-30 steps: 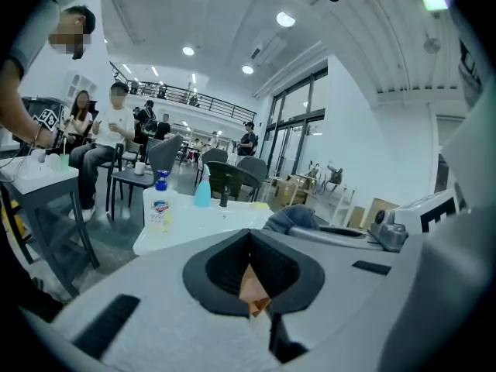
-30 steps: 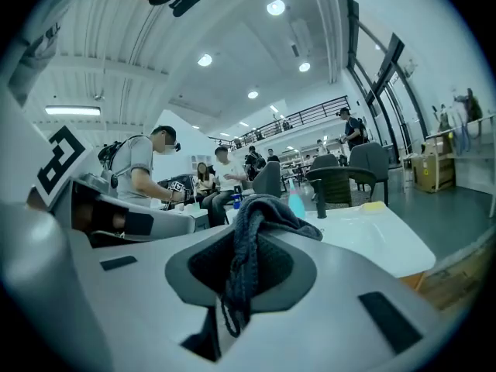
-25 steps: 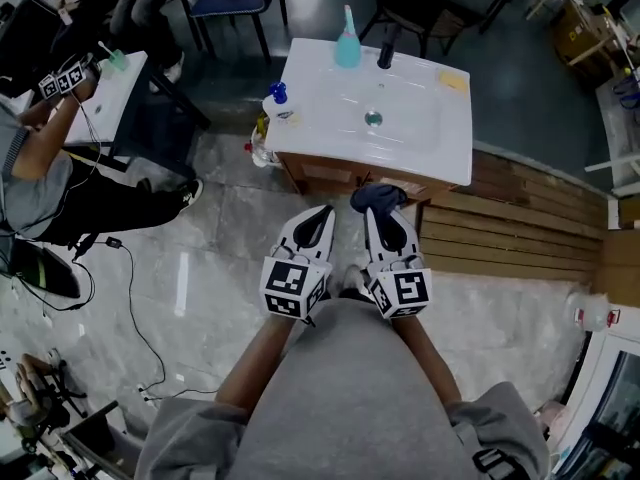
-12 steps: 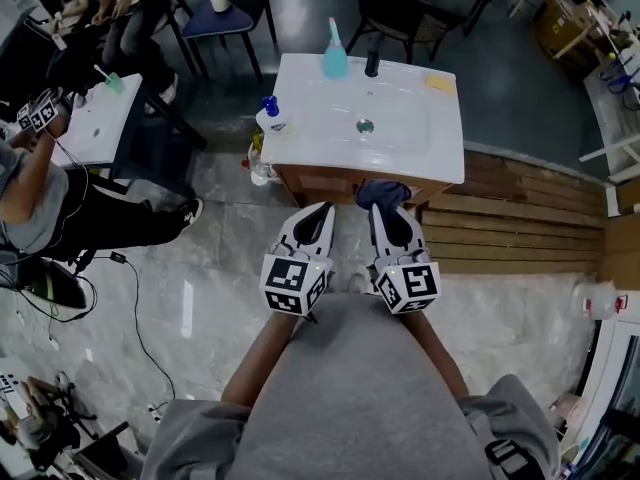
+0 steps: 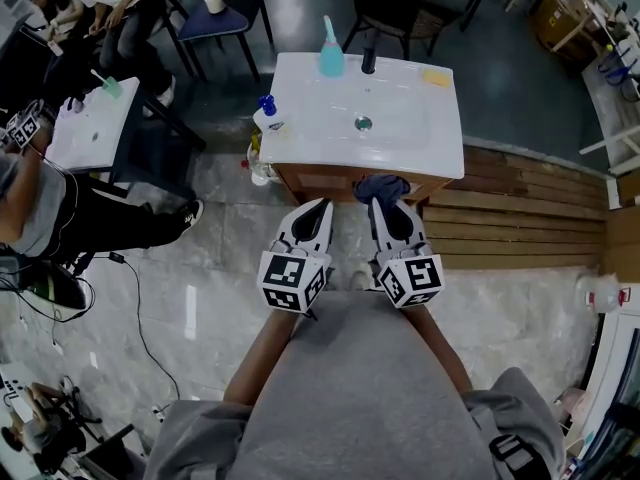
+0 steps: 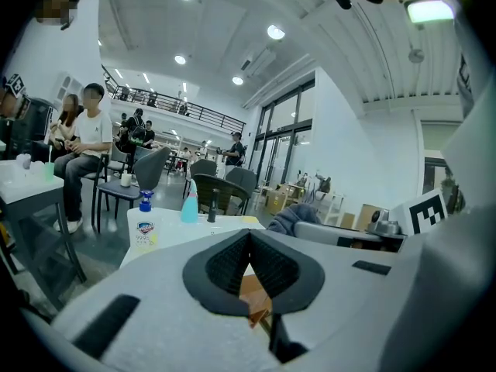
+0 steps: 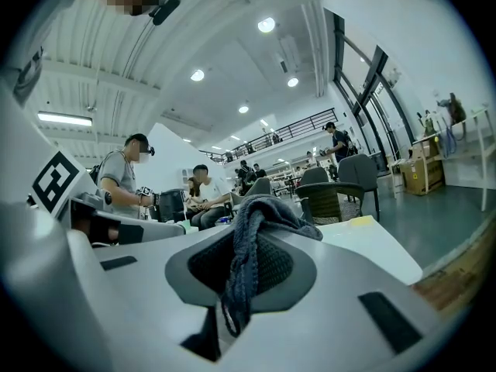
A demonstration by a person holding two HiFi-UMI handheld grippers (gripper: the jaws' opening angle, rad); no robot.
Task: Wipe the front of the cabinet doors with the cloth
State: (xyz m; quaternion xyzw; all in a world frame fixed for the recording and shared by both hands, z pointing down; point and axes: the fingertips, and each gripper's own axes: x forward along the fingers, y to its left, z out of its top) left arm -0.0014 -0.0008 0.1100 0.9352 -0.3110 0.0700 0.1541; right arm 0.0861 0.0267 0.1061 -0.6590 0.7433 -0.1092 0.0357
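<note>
Two grippers sit side by side just past the person's grey top, both pointing at the vanity. The left gripper has its dark ribbed pads pressed together with nothing between them, just a sliver of orange-brown wood showing through the gap underneath. The right gripper is pinching the cloth, a dark blue-grey knit thing. It's bunched up over the jaw tips, with a loose strand hanging down between the pads.

In the head view the cloth is a dark lump right at the top front edge of the cabinet, just under the rim of the white basin. Can't tell from up here if it's actually touching the wood or only very close. The cabinet front only shows as a thin brown strip, so the doors themselves are hard to make out.

On the basin there's a teal bottle and a black faucet at the back, a yellow sponge at the back right corner and a soap bottle with a blue pump on the front left corner. Wooden slats run off to the right of the cabinet. Over on the left a seated person is at a white table, well apart from all this.
</note>
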